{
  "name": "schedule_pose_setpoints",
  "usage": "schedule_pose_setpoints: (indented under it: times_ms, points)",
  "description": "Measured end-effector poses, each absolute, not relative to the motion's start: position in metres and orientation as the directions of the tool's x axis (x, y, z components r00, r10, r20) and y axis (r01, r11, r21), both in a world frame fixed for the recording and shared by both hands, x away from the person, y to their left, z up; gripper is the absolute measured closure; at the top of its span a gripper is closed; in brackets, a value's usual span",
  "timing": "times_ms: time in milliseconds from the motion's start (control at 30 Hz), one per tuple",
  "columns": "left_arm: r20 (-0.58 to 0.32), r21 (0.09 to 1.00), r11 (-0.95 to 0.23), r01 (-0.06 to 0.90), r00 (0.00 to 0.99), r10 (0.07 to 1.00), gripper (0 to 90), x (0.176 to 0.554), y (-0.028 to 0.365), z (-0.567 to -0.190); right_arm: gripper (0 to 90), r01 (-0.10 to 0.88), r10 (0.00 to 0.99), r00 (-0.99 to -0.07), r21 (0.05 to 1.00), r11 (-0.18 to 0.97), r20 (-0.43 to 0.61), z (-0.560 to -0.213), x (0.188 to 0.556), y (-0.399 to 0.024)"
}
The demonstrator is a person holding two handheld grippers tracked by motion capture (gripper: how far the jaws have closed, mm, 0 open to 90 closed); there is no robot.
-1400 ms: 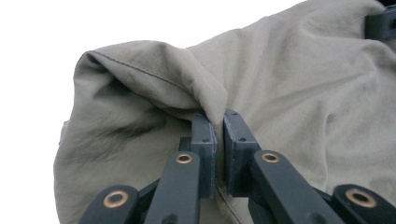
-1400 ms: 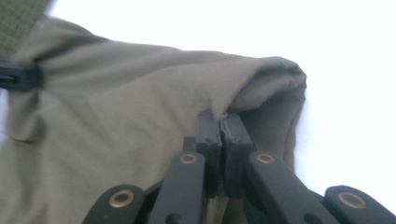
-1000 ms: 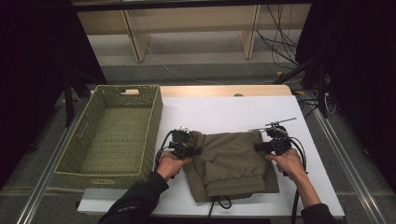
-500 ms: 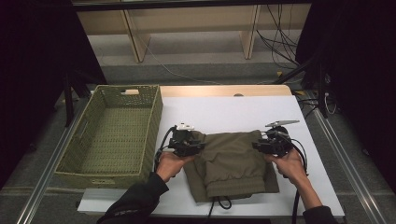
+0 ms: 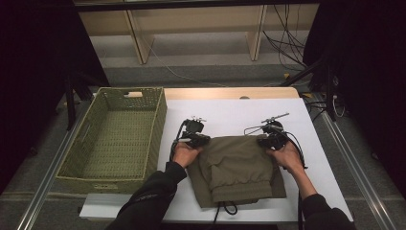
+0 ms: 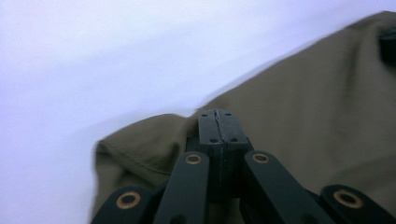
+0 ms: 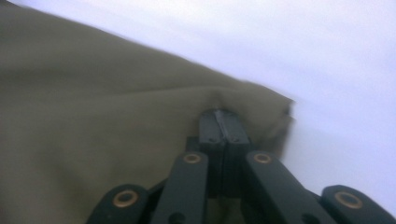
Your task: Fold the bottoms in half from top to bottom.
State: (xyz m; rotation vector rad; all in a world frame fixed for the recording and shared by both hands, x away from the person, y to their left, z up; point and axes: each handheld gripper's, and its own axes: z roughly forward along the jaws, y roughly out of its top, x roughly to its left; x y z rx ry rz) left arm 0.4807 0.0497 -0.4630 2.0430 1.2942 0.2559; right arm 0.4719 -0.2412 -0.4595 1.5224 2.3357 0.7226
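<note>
Right now a folded olive-green garment (image 5: 239, 167) lies on the white table (image 5: 230, 112), toward the six o'clock edge and a little to the three o'clock side of centre. The left tongs (image 5: 203, 140) sit at its ten o'clock corner and the right tongs (image 5: 262, 141) at its two o'clock corner, each held in a hand from the six o'clock side. In the left gripper view the left tongs (image 6: 218, 114) are pressed together with a fold of the fabric (image 6: 303, 116) pinched at their tips; their jaws have just been closing. In the right gripper view the right tongs (image 7: 219, 114) are likewise clamped on the cloth (image 7: 102, 121) near its corner, having just closed too. A black drawstring (image 5: 229, 208) loops out at the garment's six o'clock edge. A woven green basket (image 5: 158, 120) stands at nine o'clock, just beside the garment.
</note>
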Motion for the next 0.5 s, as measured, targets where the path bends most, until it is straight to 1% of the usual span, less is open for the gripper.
schedule_pose_setpoints:
  times_ms: [67,133,267,300,433,500]
  points:
    - [-0.189,0.64,-0.243,0.729,0.456,0.869,89.5,0.486,0.054,-0.466,90.0,0.788,0.917,-0.397,0.524,0.325,0.027,-0.462,0.473,-0.243]
    - [-0.178,0.635,-0.228,0.738,0.428,0.886,89.6,0.49,0.06,-0.468,90.0,0.797,0.928,-0.37,0.504,0.332,-0.026,-0.463,0.473,-0.246]
    - [-0.165,0.632,-0.227,0.741,0.415,0.895,89.5,0.489,0.067,-0.468,90.0,0.801,0.933,-0.358,0.504,0.324,-0.032,-0.461,0.47,-0.25]
    - [-0.164,0.635,-0.225,0.739,0.414,0.895,89.5,0.488,0.068,-0.467,88.4,0.8,0.935,-0.354,0.508,0.32,-0.03,-0.46,0.469,-0.251]
    - [-0.187,0.651,-0.209,0.73,0.421,0.888,88.9,0.481,0.07,-0.458,77.2,0.769,0.936,-0.35,0.566,0.297,-0.016,-0.446,0.459,-0.255]
    - [-0.214,0.657,-0.204,0.726,0.439,0.873,81.8,0.477,0.072,-0.451,66.4,0.749,0.931,-0.364,0.595,0.292,0.001,-0.439,0.45,-0.256]
